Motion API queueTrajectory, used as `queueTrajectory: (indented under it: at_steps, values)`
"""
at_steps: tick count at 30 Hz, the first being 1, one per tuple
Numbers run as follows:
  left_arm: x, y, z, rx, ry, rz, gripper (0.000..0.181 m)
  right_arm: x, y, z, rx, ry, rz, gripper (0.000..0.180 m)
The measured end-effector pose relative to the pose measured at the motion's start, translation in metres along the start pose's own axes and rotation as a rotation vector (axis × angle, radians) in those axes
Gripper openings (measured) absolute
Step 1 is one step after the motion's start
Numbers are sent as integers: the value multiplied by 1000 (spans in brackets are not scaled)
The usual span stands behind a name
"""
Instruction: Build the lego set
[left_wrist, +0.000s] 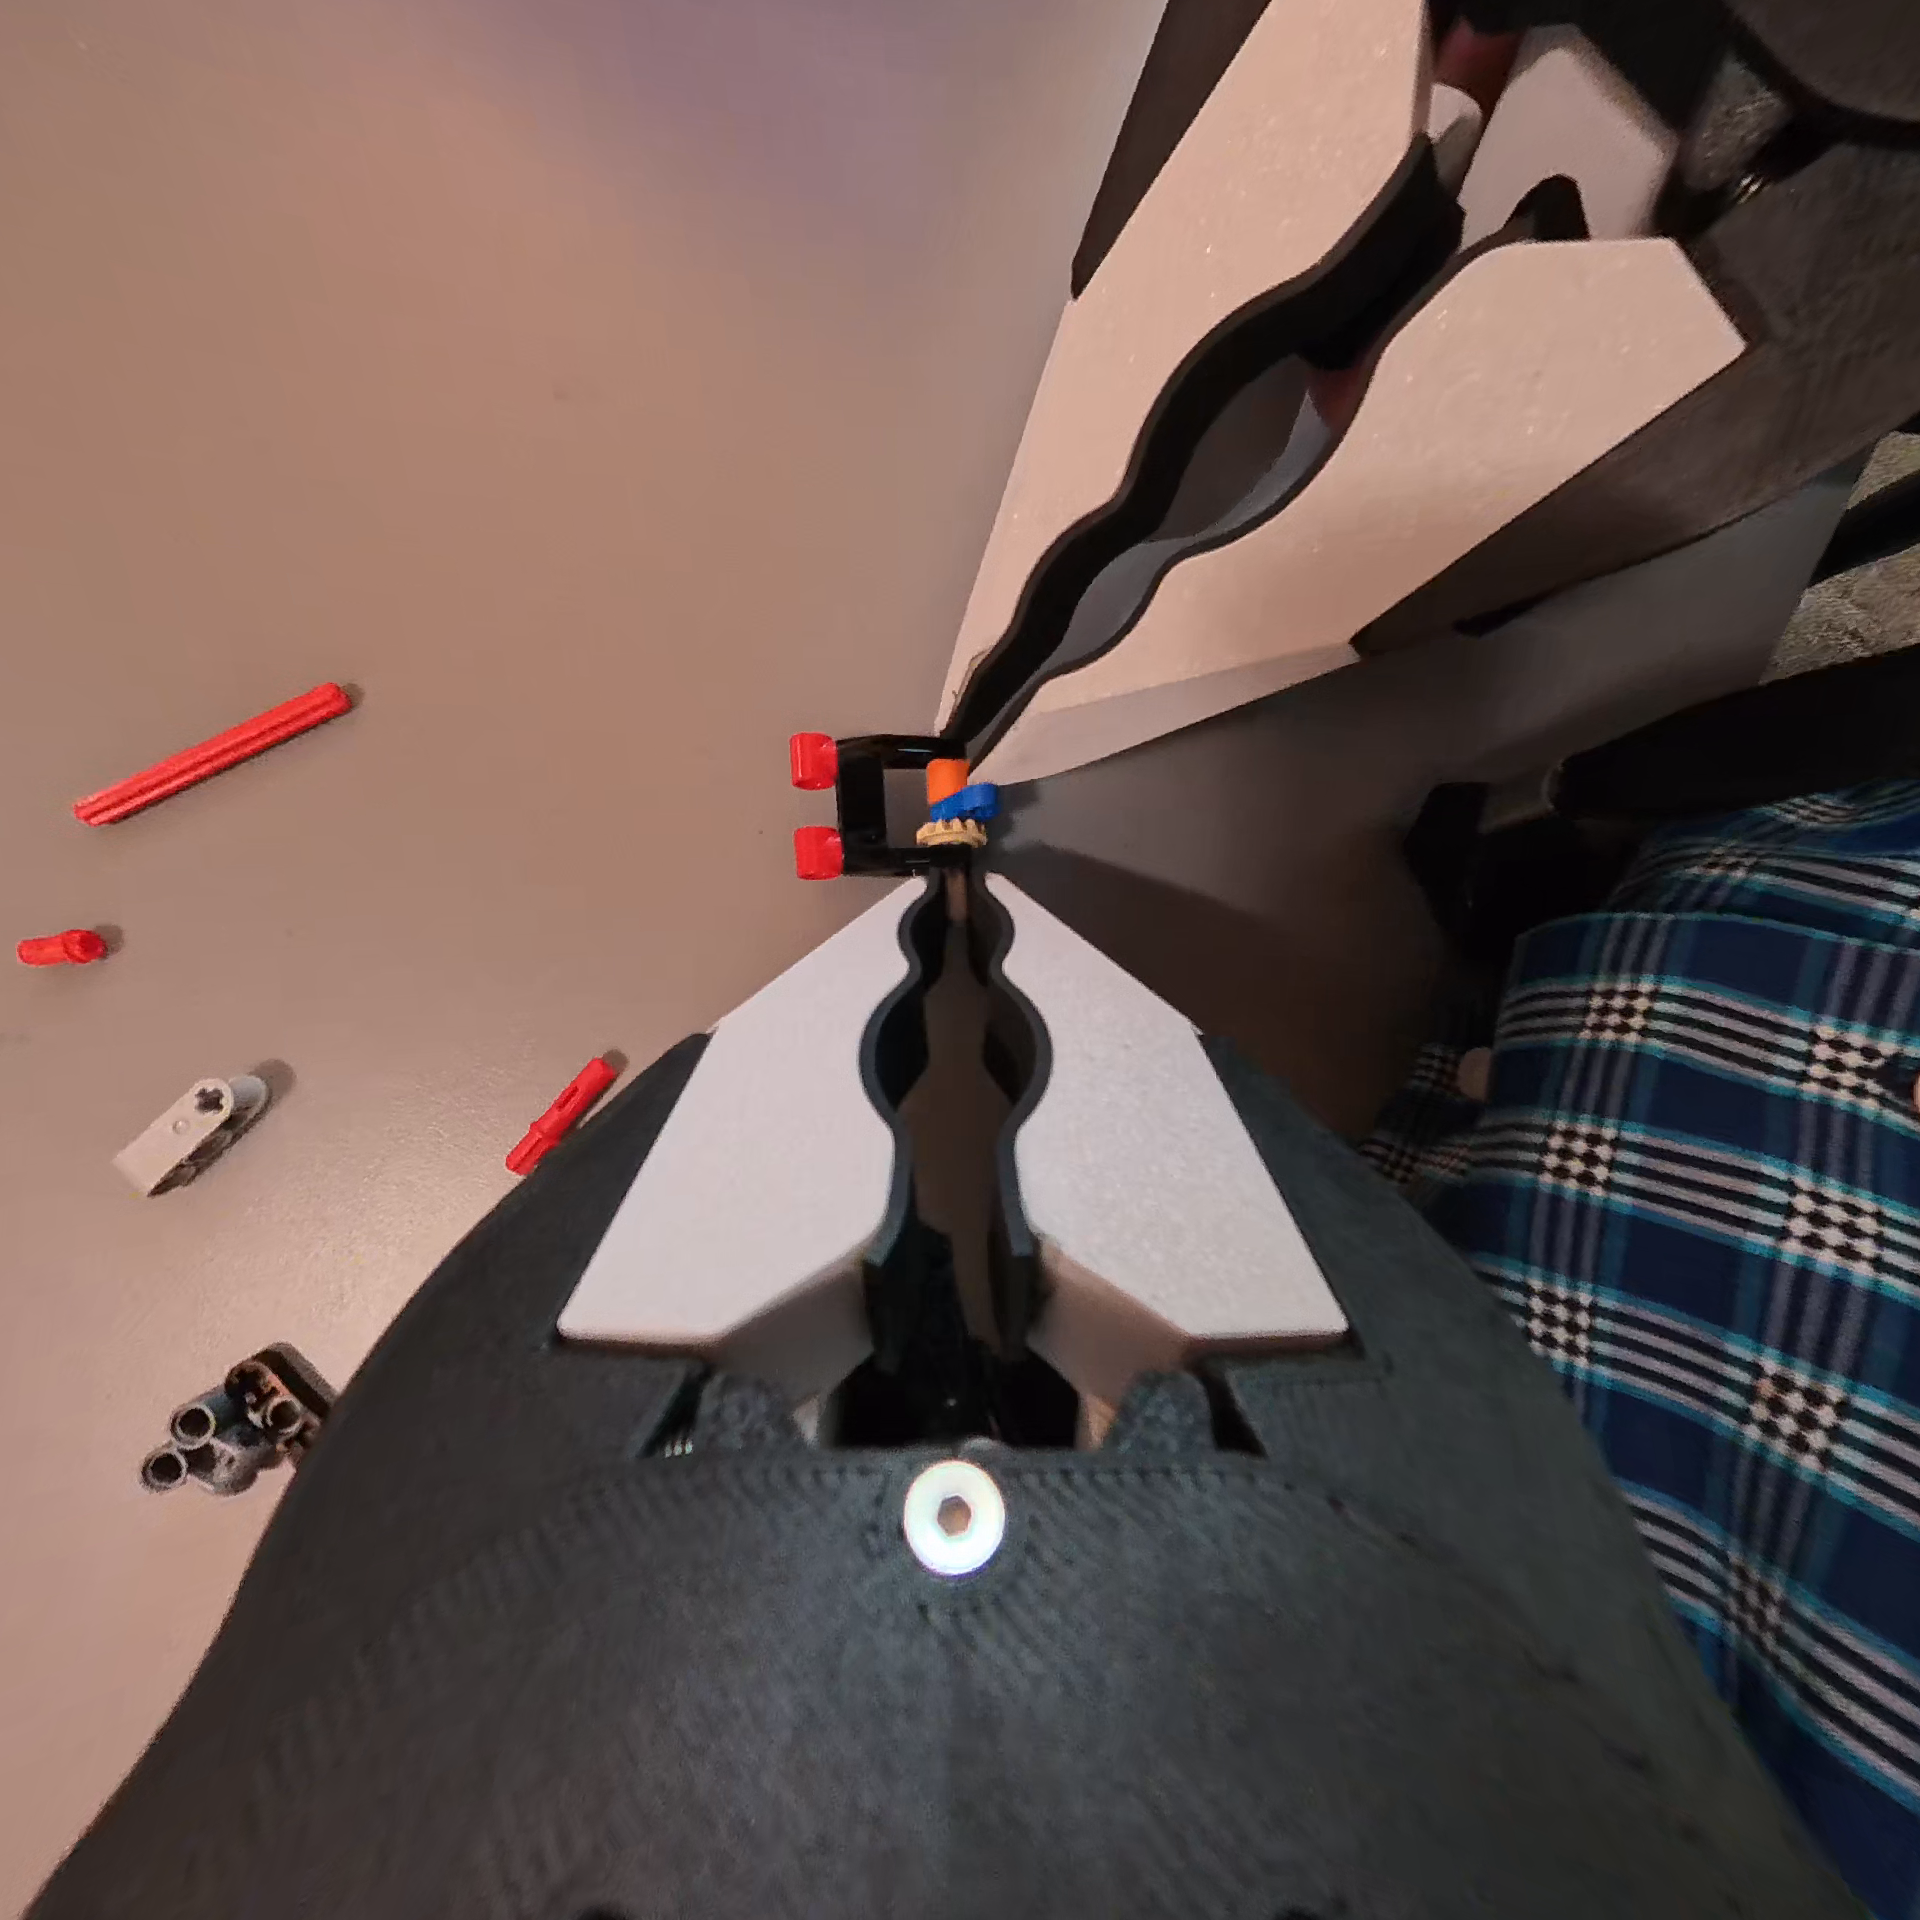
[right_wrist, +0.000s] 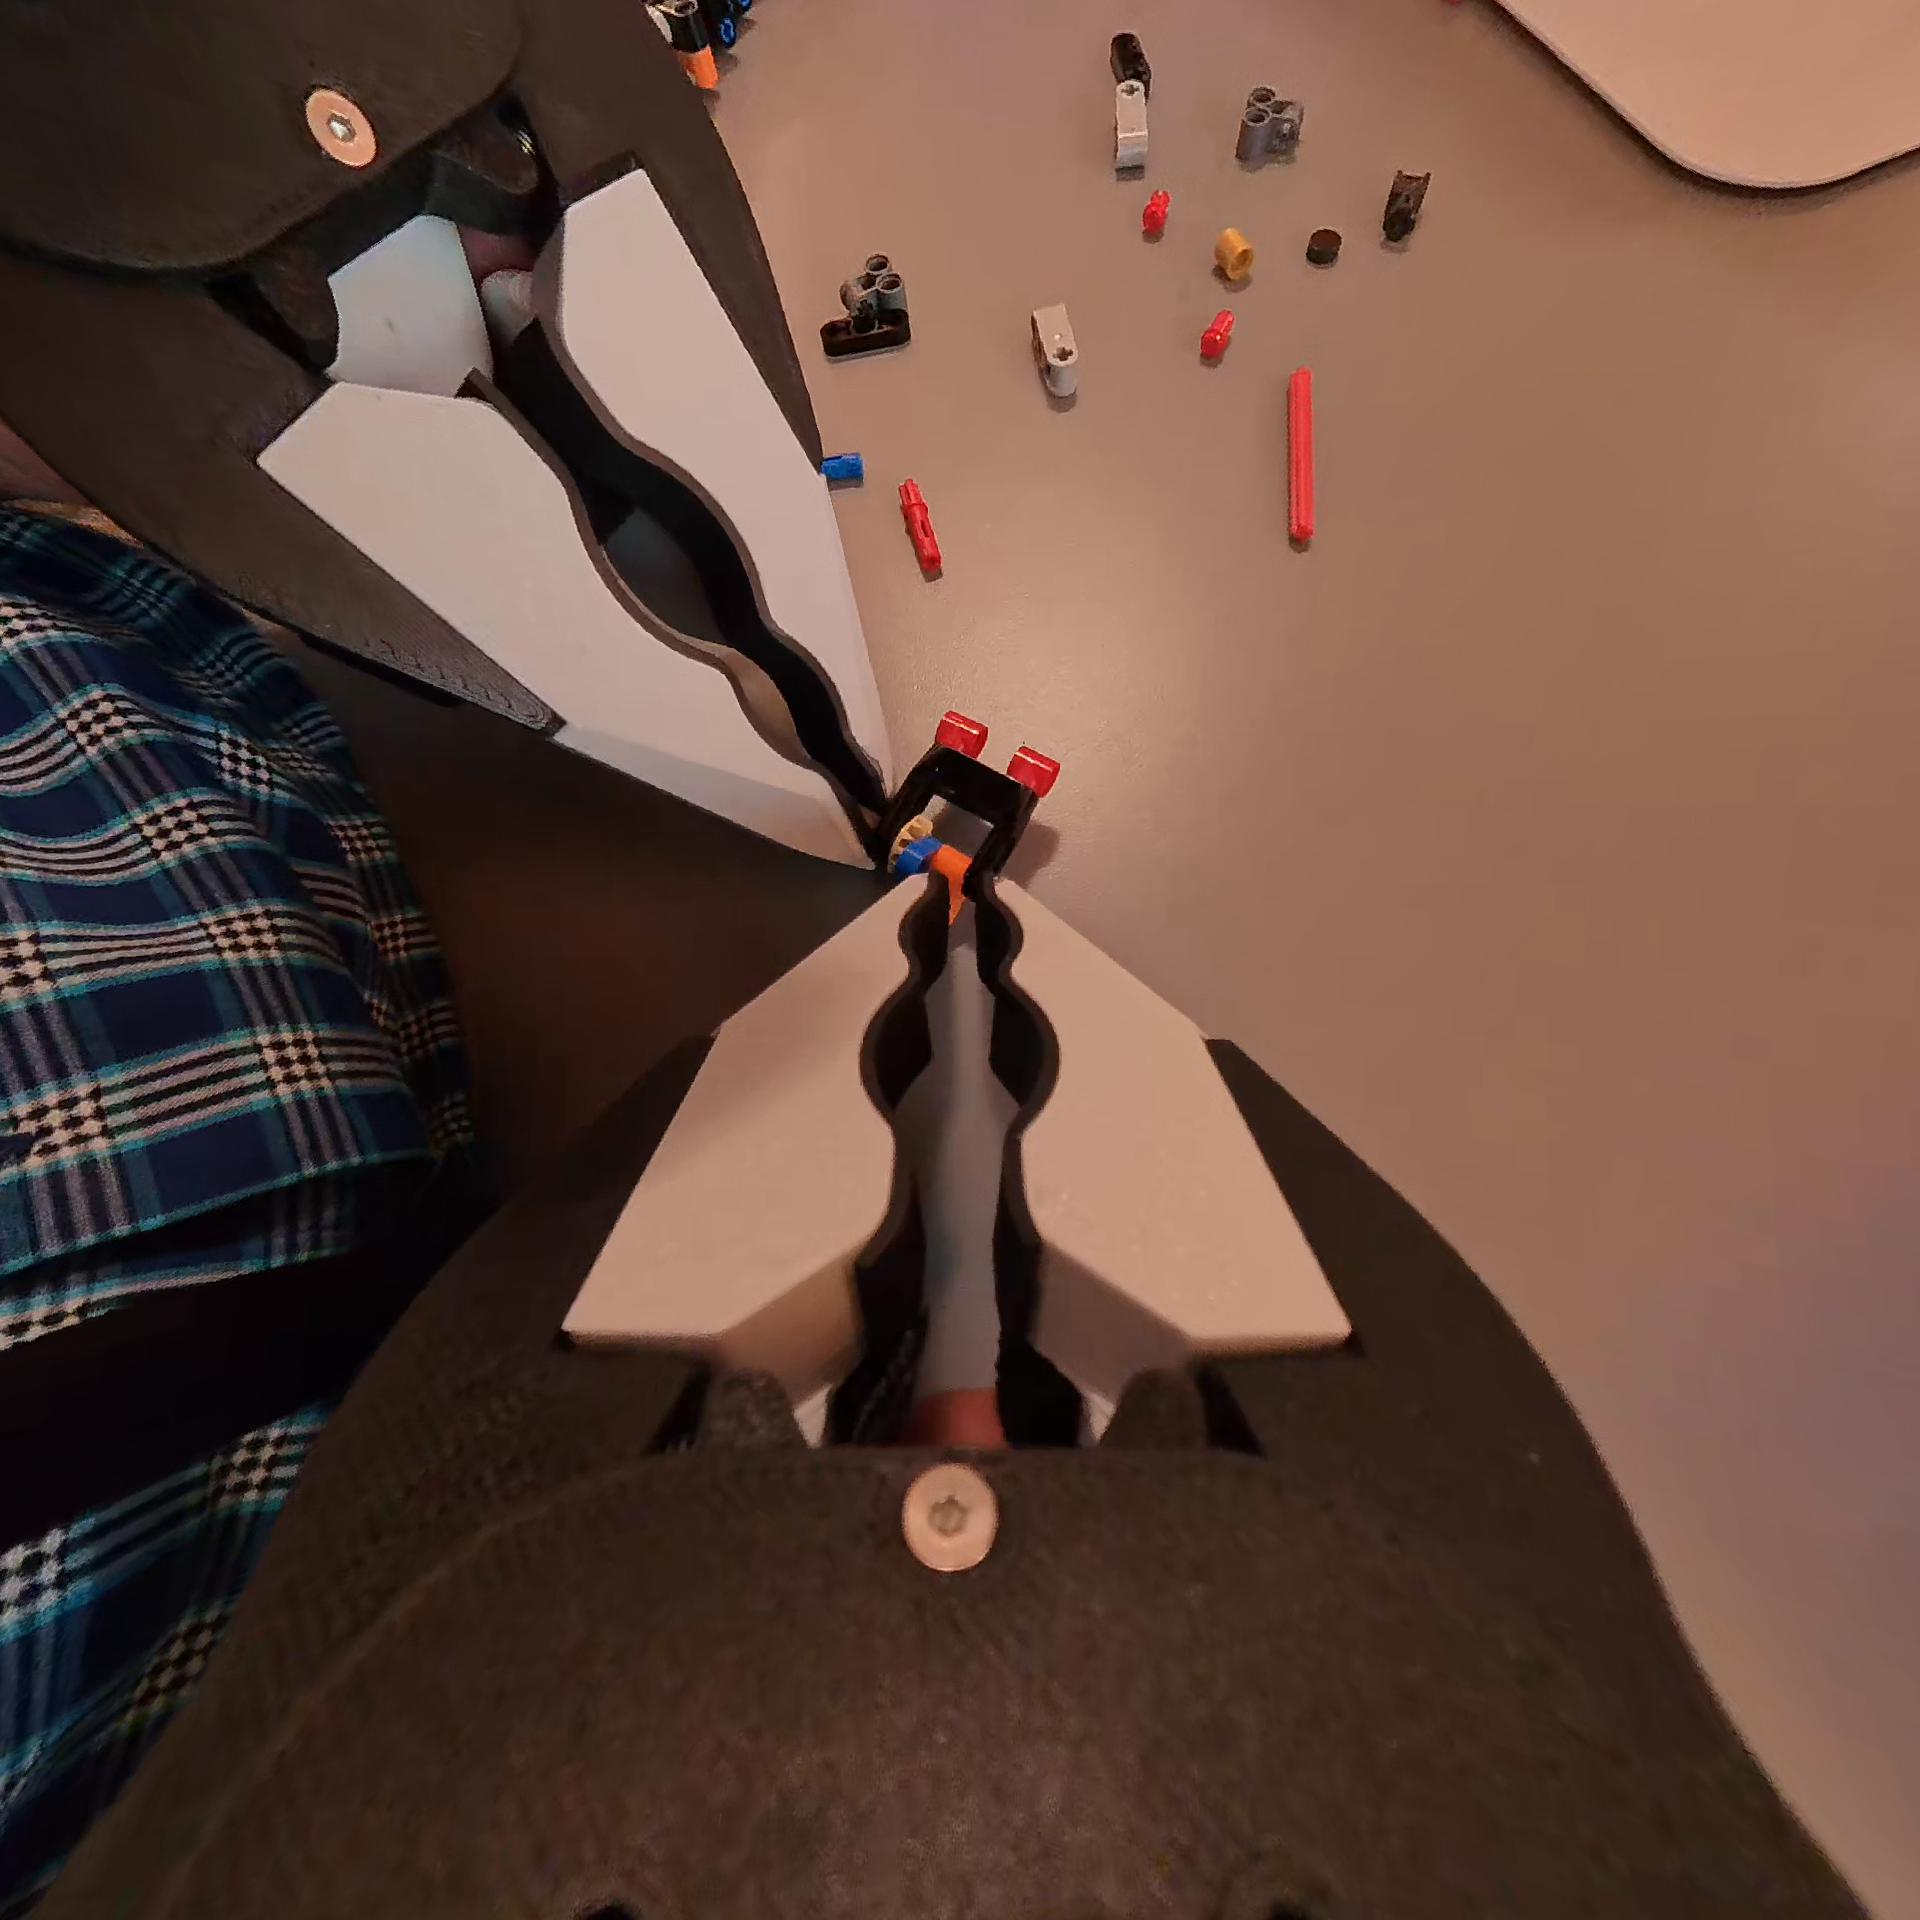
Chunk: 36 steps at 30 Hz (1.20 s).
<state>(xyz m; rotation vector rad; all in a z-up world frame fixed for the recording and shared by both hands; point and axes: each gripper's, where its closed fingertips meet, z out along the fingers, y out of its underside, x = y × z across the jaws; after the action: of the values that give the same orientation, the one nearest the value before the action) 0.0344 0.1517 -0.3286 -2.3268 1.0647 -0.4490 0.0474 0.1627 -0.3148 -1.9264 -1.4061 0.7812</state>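
Left wrist view | black frame (left_wrist: 868, 805) (two red pins, orange-blue-tan stack) | both grippers' fingers (left_wrist: 940, 883) pinch it

Each camera is sitting on its own hand-held gripper, looking forward along the two fingers and down at the bench (left_wrist: 364, 364) from close range. The two are facing each other at an angle, so both are sharing the small black frame (left_wrist: 868, 805) at the fingertips, the opposite gripper and several loose pieces.
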Motion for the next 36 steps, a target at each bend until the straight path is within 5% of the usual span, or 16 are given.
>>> queueTrajectory:
  at_steps: [26,36]
  values:
    - [-5,-3,3,-36,-69,75,0,4,0,6,-6,-8,28,2]
    - [-7,-2,0,35,21,-14,2,6,-4,5,28,-35,81,6]
